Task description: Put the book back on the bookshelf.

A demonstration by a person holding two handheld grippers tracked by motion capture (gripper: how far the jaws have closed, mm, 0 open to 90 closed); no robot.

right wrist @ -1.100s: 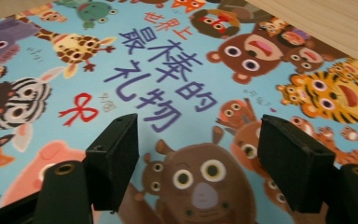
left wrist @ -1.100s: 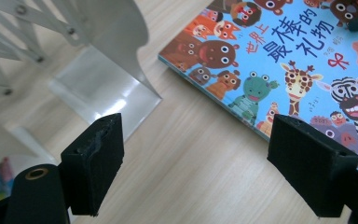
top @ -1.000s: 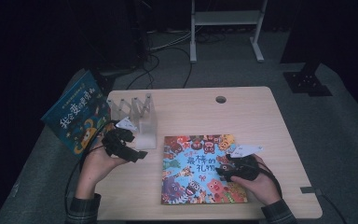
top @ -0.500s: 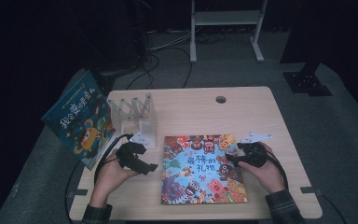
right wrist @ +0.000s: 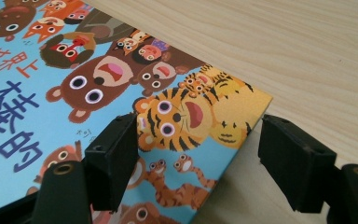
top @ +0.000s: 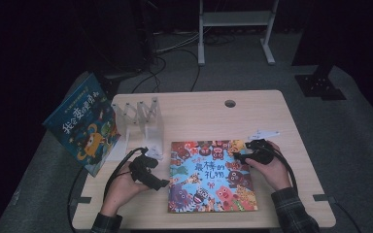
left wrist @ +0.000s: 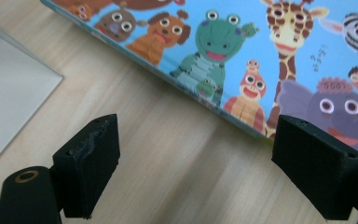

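Nearest the person, the picture book (top: 211, 175) lies flat on the bench (top: 272, 121), its near edge just short of the bench's 6 o'clock rim. The left claw (top: 161, 183) sits released at the book's 9 o'clock edge, its jaws having just been opening with bare wood between them, while the right claw (top: 242, 156) straddles the 2 o'clock corner without pinching it. Farther off, a clear rack (top: 141, 119) stands at 10 o'clock and a second book (top: 82, 124) leans off the bench's 9 o'clock rim; the far half is open wood.
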